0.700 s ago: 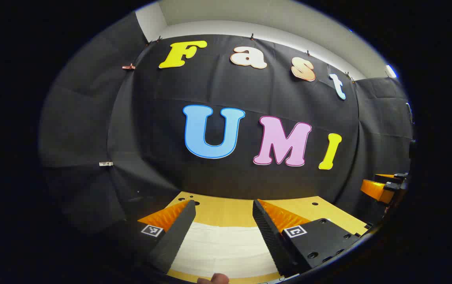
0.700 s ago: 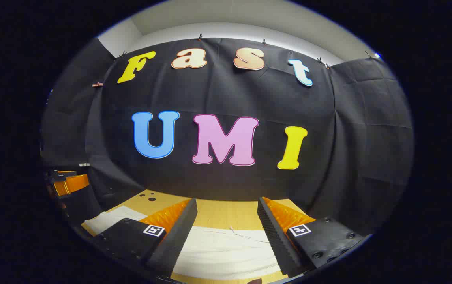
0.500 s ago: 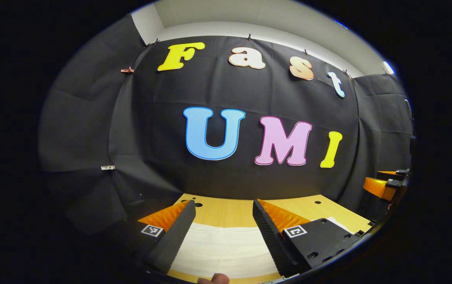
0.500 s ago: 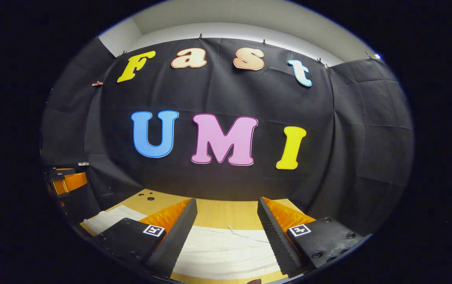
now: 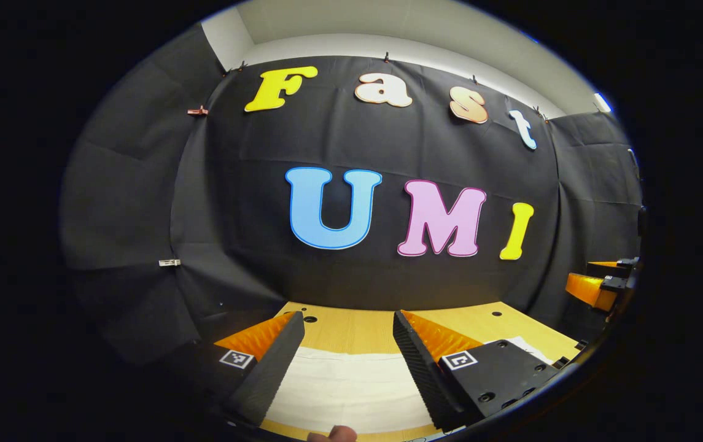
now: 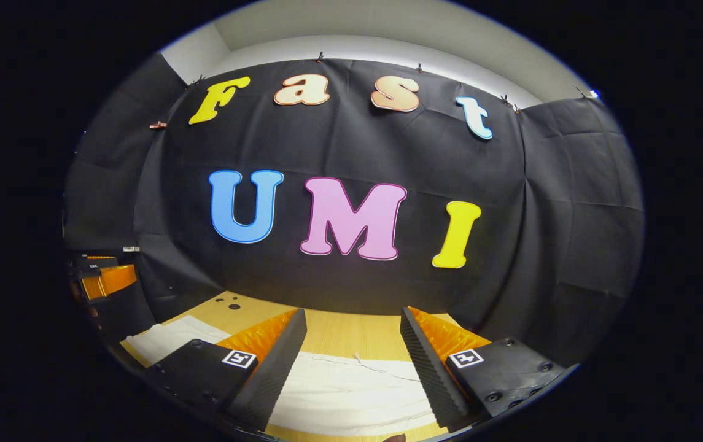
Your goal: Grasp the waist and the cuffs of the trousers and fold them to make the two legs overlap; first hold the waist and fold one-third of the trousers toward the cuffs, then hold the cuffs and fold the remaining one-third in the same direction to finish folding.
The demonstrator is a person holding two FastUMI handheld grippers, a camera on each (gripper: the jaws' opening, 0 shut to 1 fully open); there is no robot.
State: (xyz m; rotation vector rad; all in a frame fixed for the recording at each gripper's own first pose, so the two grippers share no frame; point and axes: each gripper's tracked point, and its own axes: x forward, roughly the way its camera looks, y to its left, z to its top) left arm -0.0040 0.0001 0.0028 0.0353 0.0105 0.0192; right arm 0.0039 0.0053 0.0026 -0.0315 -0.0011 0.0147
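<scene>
White cotton trousers [image 5: 345,387] lie flat on the pale wooden counter [image 5: 357,322], untouched, as the left gripper [image 5: 348,344] and right gripper [image 6: 353,344], jaws wide open, have tilted slightly upward; folding not yet begun.

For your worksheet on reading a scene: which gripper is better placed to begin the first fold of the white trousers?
Neither clearly: the left gripper and right gripper both hang open over the white trousers on the wooden table.
</scene>
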